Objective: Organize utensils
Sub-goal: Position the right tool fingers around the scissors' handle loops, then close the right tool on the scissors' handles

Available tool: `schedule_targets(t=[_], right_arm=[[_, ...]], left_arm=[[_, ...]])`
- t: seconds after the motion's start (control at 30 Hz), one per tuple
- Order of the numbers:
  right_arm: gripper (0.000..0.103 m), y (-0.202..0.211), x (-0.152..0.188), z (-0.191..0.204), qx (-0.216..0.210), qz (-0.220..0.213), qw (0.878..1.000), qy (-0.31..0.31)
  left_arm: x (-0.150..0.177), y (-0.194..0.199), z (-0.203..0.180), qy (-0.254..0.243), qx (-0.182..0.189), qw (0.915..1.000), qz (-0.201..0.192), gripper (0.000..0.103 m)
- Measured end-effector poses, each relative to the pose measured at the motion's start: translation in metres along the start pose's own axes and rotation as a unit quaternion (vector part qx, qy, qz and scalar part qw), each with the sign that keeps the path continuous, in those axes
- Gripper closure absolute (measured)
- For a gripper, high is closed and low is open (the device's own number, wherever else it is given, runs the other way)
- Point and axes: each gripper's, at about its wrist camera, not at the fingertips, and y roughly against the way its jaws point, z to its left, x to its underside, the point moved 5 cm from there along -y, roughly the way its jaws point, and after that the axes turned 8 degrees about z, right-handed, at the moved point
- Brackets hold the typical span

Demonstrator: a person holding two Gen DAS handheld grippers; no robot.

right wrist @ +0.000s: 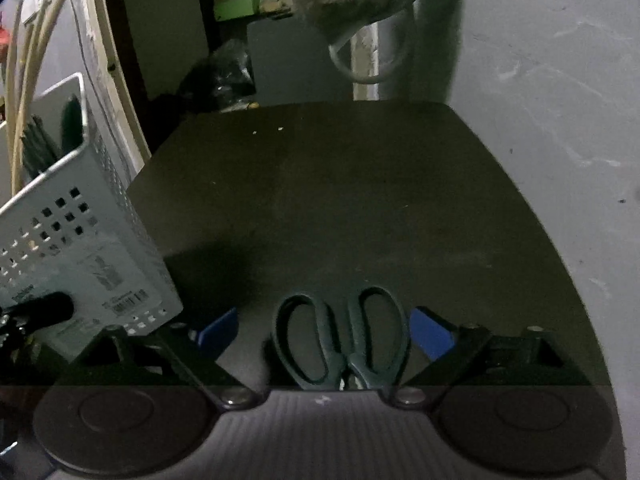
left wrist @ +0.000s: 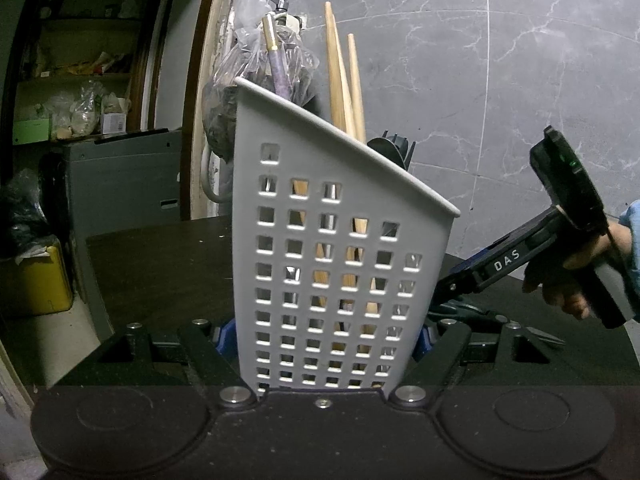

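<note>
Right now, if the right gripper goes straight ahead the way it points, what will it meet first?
The dark green scissors: their handles already lie between the open right gripper's fingers. Beyond them, probably only the bare dark tabletop; the white caddy stands off to the side.

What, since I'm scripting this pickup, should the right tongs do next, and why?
Probably close the right tongs on the scissors. Their handles lie on the table between the open pads, which do not touch them. The left tongs grip the caddy, so it looks ready to receive them.
</note>
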Motion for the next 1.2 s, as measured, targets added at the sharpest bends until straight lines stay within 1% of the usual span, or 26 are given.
schedule_targets(t=[0.03,0.17,0.33,0.4,0.43,0.5,0.63,0.83,1.0,1.03,1.07,1.1,1.2], right_arm=[[0.002,-0.002,0.000,0.001,-0.001,0.002,1.000,0.002],[0.002,-0.014,0.002,0.002,0.000,0.013,1.000,0.014],[0.002,-0.023,0.002,-0.001,-0.002,0.013,1.000,0.024],[0.002,-0.021,0.005,-0.002,-0.003,0.010,1.000,0.024],[0.003,-0.020,0.006,-0.002,-0.001,0.008,1.000,0.026],[0.008,-0.021,0.006,-0.003,0.009,0.004,0.999,0.030],[0.016,-0.020,0.006,-0.004,0.006,0.005,0.999,0.034],[0.016,-0.020,0.006,-0.004,0.002,0.009,0.999,0.039],[0.017,-0.016,0.004,-0.009,-0.025,0.008,1.000,0.013],[0.021,-0.016,0.004,-0.010,-0.027,0.008,1.000,0.011],[0.029,-0.016,0.005,-0.011,-0.028,0.008,1.000,0.010],[0.033,-0.017,0.004,-0.013,-0.031,0.011,0.999,0.007],[0.034,-0.017,0.004,-0.015,-0.036,0.009,0.999,-0.001]], left_arm=[[0.000,0.000,0.000,0.000,0.000,1.0000,0.000,0.023],[0.000,0.000,0.000,-0.001,-0.001,1.0000,0.000,0.023],[0.000,-0.001,-0.001,-0.001,-0.002,1.0000,0.000,0.022],[0.000,-0.001,-0.001,-0.001,-0.002,1.0000,0.000,0.022],[0.000,-0.001,-0.001,-0.001,-0.002,1.0000,0.000,0.022],[0.000,-0.001,-0.001,-0.001,-0.002,1.0000,0.000,0.022],[0.000,-0.001,-0.001,-0.001,-0.002,1.0000,0.000,0.022],[0.000,-0.001,-0.001,-0.001,-0.002,1.0000,0.000,0.022],[0.001,-0.001,0.000,-0.001,-0.002,1.0000,0.001,0.022],[0.001,-0.001,0.000,-0.001,-0.003,1.0000,0.001,0.022],[0.001,-0.002,0.000,-0.001,-0.003,1.0000,0.001,0.022],[0.001,-0.002,0.000,-0.001,-0.003,1.0000,0.001,0.022],[0.001,-0.002,0.000,-0.001,-0.003,1.0000,0.002,0.022]])
